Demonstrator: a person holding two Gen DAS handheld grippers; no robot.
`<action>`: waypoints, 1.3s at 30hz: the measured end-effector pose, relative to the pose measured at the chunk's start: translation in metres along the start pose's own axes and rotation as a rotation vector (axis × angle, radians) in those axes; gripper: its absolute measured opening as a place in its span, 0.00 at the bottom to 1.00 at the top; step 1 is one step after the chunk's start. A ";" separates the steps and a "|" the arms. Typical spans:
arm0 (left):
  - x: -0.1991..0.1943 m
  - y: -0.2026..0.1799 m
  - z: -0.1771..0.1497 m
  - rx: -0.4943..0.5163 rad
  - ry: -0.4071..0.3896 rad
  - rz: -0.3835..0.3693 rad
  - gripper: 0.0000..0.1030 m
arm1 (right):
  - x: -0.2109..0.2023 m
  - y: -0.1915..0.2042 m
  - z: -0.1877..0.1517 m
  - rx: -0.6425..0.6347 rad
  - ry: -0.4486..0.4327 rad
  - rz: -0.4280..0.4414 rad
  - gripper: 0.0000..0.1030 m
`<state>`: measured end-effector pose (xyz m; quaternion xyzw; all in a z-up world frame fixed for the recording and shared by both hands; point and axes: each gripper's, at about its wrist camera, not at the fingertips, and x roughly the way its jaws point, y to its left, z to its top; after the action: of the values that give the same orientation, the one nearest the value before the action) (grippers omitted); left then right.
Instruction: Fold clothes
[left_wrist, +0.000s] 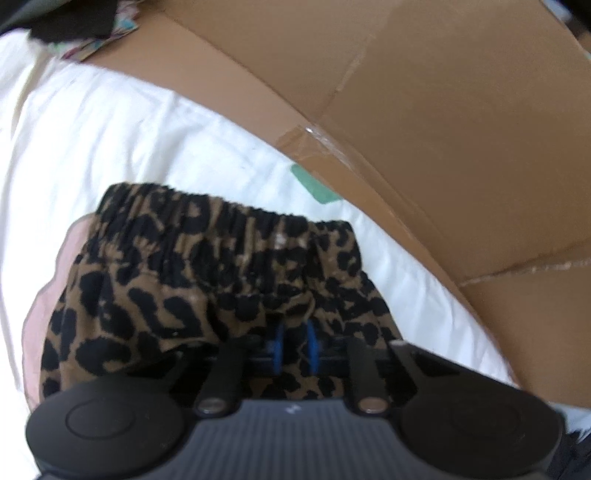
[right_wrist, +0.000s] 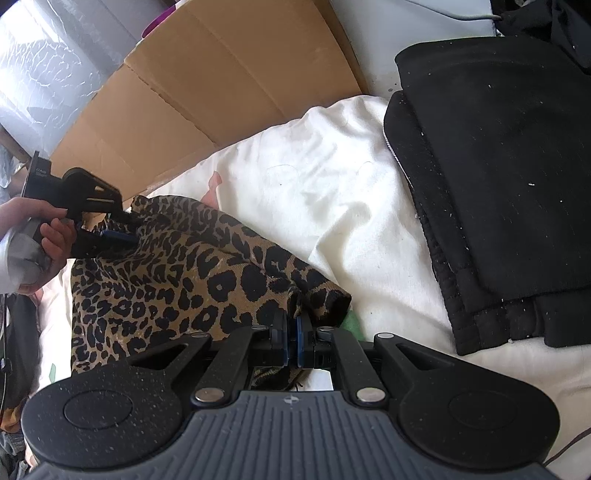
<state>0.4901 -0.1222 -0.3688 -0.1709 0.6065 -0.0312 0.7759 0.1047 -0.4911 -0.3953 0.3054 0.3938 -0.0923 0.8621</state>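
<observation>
A leopard-print garment (left_wrist: 184, 277) with a gathered elastic waistband lies on white bedding (left_wrist: 92, 147). My left gripper (left_wrist: 295, 345) is shut on the cloth just below the waistband, blue pads close together with fabric pinched between them. In the right wrist view the same garment (right_wrist: 177, 280) stretches from the left gripper (right_wrist: 129, 236), held by a person's hand (right_wrist: 48, 236), down to my right gripper (right_wrist: 291, 328). The right gripper is shut on the garment's near end, where the fabric bunches over its pads.
A flattened cardboard box (left_wrist: 443, 110) leans along the far side of the bedding (right_wrist: 332, 184). A folded black garment (right_wrist: 498, 184) lies at the right. Dark and patterned cloth (left_wrist: 74, 22) sits at the far left corner.
</observation>
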 end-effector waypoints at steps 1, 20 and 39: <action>-0.001 0.002 0.000 -0.015 0.000 -0.005 0.04 | -0.001 0.000 0.000 0.003 -0.002 0.000 0.03; -0.050 -0.025 0.015 0.064 -0.058 -0.143 0.01 | -0.023 0.007 0.014 -0.009 -0.083 0.011 0.03; -0.011 -0.049 0.016 0.093 -0.003 -0.111 0.34 | -0.009 -0.005 0.010 -0.026 -0.029 -0.017 0.03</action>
<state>0.5103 -0.1624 -0.3406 -0.1679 0.5926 -0.1022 0.7812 0.1031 -0.5018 -0.3858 0.2895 0.3850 -0.0991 0.8707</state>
